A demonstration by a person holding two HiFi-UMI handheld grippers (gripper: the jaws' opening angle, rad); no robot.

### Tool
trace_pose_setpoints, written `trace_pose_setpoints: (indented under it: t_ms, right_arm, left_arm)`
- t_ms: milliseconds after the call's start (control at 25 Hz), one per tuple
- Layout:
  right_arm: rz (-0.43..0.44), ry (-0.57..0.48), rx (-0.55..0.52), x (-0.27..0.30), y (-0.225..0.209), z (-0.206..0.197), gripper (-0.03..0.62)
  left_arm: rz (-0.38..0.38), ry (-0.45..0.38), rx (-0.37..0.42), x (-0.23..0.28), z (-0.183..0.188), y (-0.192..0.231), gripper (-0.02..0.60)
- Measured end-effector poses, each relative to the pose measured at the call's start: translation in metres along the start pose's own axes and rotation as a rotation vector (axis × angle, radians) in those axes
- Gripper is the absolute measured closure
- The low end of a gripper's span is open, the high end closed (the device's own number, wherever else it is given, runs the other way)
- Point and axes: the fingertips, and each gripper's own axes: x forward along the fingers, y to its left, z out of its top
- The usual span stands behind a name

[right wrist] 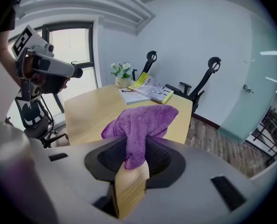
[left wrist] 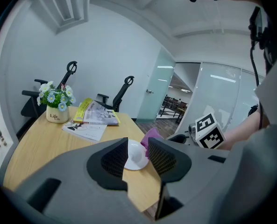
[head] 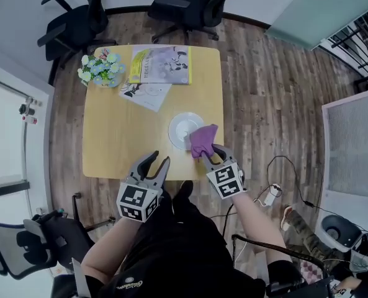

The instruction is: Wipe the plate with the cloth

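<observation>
Your left gripper [head: 159, 159], lower centre, gapes empty; your right gripper [head: 210, 154] pinches the purple cloth [head: 203, 138] over the plate [head: 180, 128] at its right edge.

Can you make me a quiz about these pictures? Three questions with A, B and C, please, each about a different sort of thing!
1. Where do the flowers stand on the table?
A. at its far left corner
B. in its middle
C. at its near right corner

2. What colour is the cloth?
A. green
B. purple
C. white

3. How is the left gripper?
A. shut on the cloth
B. shut on the flowers
C. open and empty

Answers:
1 A: the head view shows them at that corner, beside the books.
2 B: it looks purple in every view, pinched in the right gripper.
3 C: its jaws stand apart with nothing held between them.
</observation>
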Motion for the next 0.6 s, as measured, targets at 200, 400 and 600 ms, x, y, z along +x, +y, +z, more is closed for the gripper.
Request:
trace_pose_setpoints:
  t_ms: [200, 400, 600]
  right_arm:
    - [-0.041, -0.100, 0.052, -0.025, -0.009, 0.033, 0.485]
    - [-0.088, -0.206, 0.093, -0.058, -0.022, 0.062, 0.485]
    - [-0.118, -0.358, 0.142, -0.097, -0.028, 0.108, 0.485]
  left_arm:
    - [-0.006, -0.044, 0.045, -0.001, 0.031, -0.010, 0.445]
    - [-0.014, -0.110, 0.106, -0.002, 0.067, -0.021, 0.445]
    - [-0.020, -0.174, 0.146, -0.007, 0.097, -0.028, 0.445]
